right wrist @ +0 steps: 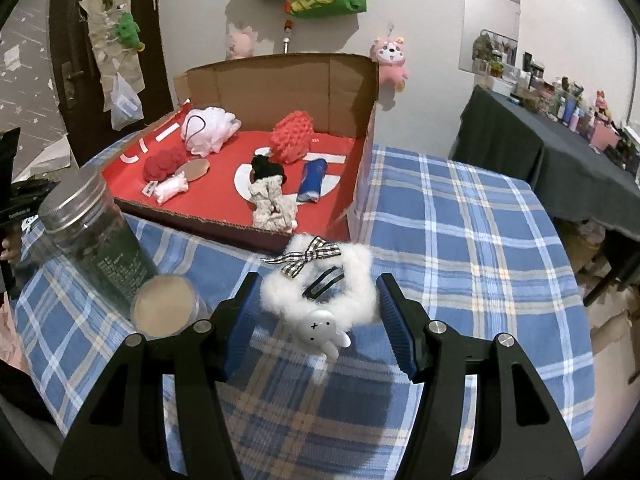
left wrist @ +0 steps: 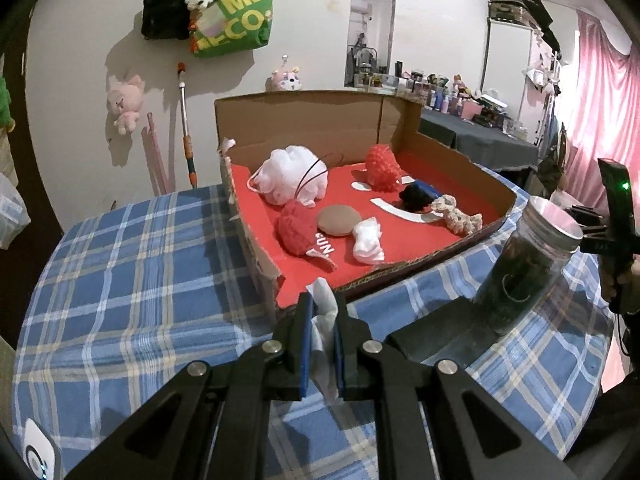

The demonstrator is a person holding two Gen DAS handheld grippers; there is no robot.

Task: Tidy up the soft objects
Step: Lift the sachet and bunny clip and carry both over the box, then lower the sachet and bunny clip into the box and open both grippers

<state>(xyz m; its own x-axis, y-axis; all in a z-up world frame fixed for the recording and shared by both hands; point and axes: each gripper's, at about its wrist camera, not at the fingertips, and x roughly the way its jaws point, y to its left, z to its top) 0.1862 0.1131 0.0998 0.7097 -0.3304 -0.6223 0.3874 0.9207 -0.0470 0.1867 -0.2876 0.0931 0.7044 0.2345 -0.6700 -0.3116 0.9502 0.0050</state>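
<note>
Two tools work above a surface covered in blue plaid cloth. Left tool: jaws closed on a crumpled white tissue, which sticks out above and below the blue pads, just short of the near edge of the cardboard box. Right tool: jaws about half open around a white fluffy hair clip with a checked bow and a small rabbit face; whether the pads press on its fluff cannot be told for certain, though both lie against its sides.

Box: low near wall with a torn corner, tall back flap, red floor. Inside lie a white mesh puff, two red knitted pieces, a tan round pad, a white rolled cloth, a black item, a knotted rope toy and a blue roll; bare red floor shows along the near wall.

Between the tools stands a clear jar with a metal lid, with a small round container beside it. Open plaid cloth extends right of the box to the surface's edge.
</note>
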